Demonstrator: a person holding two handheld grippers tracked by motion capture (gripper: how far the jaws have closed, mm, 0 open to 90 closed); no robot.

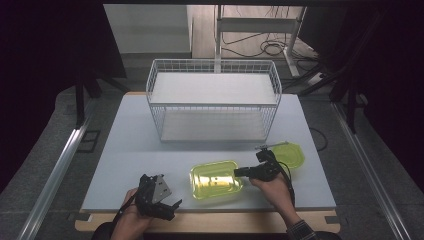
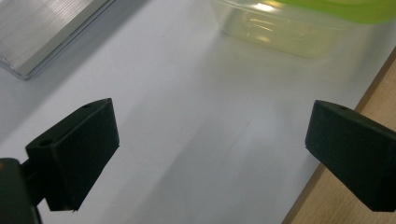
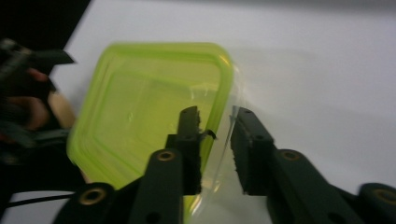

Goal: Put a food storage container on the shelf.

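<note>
A clear container with a yellow-green lid rests on the grey counter, near its front edge and in front of the white wire basket, which serves here as the landmark. In the right gripper view the same lidded container is seen from above; the right tongs straddle its right-hand rim, one jaw over the lid and the other outside the clear wall, nearly closed on that edge. In the high view the right tongs meet the container's right side, held by the person's right hand. A second yellow-green piece lies flat on the counter to the right of the container, in front of the basket's right corner. The left tongs sit left of the container, well forward of the basket, held by the left hand; in the left gripper view their jaws stand widely spread over bare counter, gripping nothing, with the container beyond them.
</note>
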